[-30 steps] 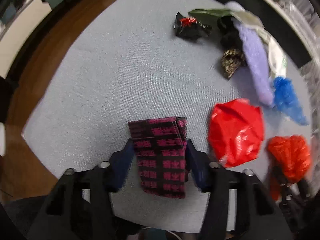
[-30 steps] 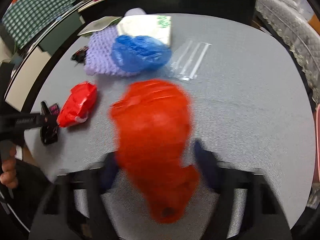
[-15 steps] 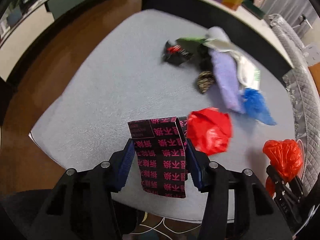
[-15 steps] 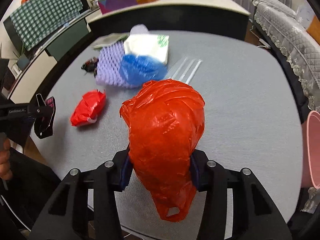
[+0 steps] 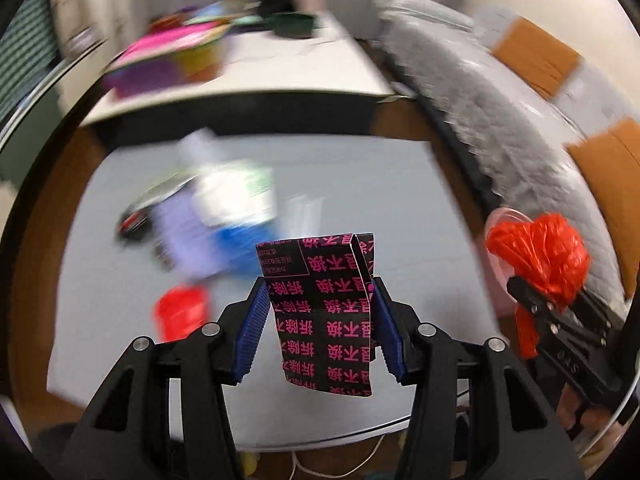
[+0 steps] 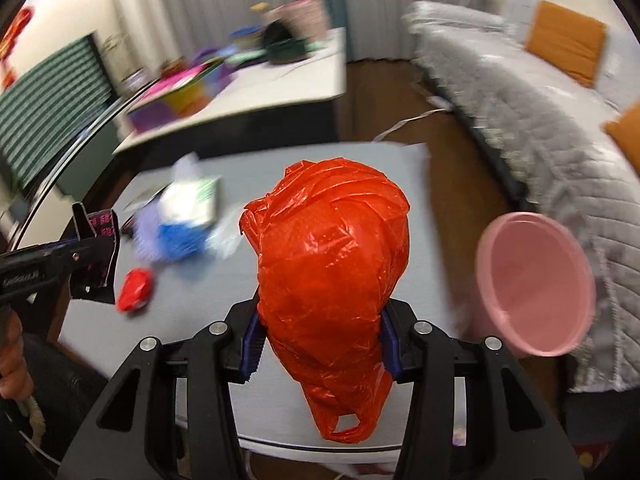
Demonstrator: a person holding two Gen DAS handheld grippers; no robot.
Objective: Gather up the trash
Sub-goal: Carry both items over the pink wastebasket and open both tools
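with the left gripper (image 5: 318, 314) clenched on the black packet (image 5: 326, 312) and the right gripper (image 6: 320, 340) on the red bag (image 6: 330, 264), we should keep both squeezes firm until each hangs squarely over the pink bin (image 6: 534, 284) beside the table's (image 6: 400, 184) right edge.

Two grippers were in view: the left gripper (image 5: 320, 312) and the right gripper (image 6: 322, 338). One black packet (image 5: 328, 312) with pink print was counted, and two red plastic bags: the big red bag (image 6: 332, 264) and a small red bag (image 6: 136, 290) on the table (image 6: 200, 292). On that grey table there was also one blue bag (image 6: 176, 240), one purple knitted piece (image 5: 188, 236), one white packet (image 6: 192, 200) with green print and one clear wrapper (image 6: 226, 238); blur made other small scraps uncountable. One pink bin (image 6: 536, 284) stood beside the table. One grey sofa (image 6: 540, 140) carried two orange cushions (image 6: 566, 40).
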